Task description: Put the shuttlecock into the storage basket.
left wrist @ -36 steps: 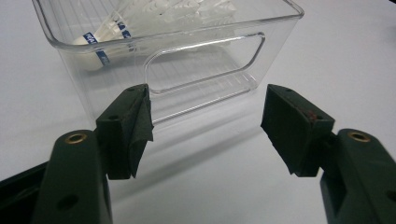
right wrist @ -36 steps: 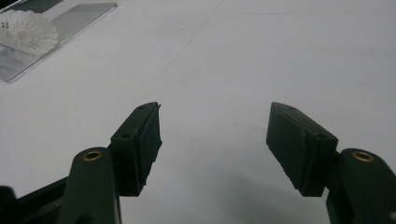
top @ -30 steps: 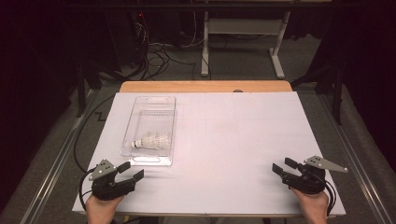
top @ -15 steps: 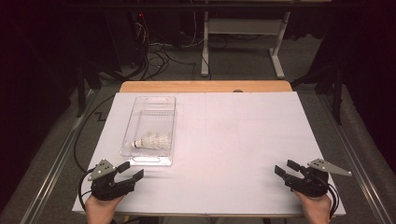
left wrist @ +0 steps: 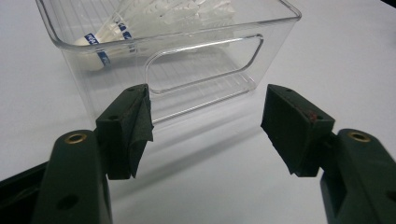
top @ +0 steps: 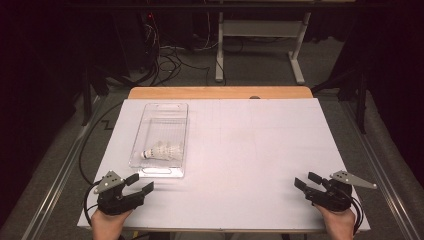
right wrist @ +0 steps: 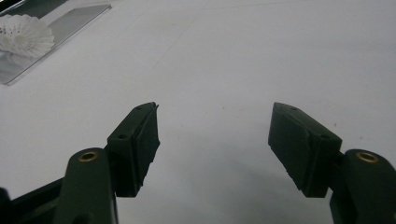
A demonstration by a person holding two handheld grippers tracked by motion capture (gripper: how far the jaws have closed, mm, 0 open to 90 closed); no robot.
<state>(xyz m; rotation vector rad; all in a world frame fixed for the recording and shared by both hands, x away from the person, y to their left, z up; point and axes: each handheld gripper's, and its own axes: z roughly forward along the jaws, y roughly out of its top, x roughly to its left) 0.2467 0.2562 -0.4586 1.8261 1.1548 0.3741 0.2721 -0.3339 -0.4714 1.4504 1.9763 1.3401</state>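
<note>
One clear plastic bin (top: 161,140) lies on the white counter (top: 250,150), left of the middle, its long side running from near to far. Inside it lie shuttlecocks (top: 161,151), white-feathered and stacked into one another near the bin's near end, cork tips pointing left; in the left gripper view two cork tips with blue bands (left wrist: 100,44) can be made out, though the exact count is hard to tell.

Two tools sit at the near edge of the counter, each held by one hand. The left tool (top: 140,183) rests at the near left corner, just beside the bin's near end wall, its jaws spread with nothing between them; its own view looks straight at the handle cut-out (left wrist: 204,63) in that wall. The right tool (top: 307,181) rests at the near right corner, well apart from the bin, jaws spread wide over bare counter.
</note>
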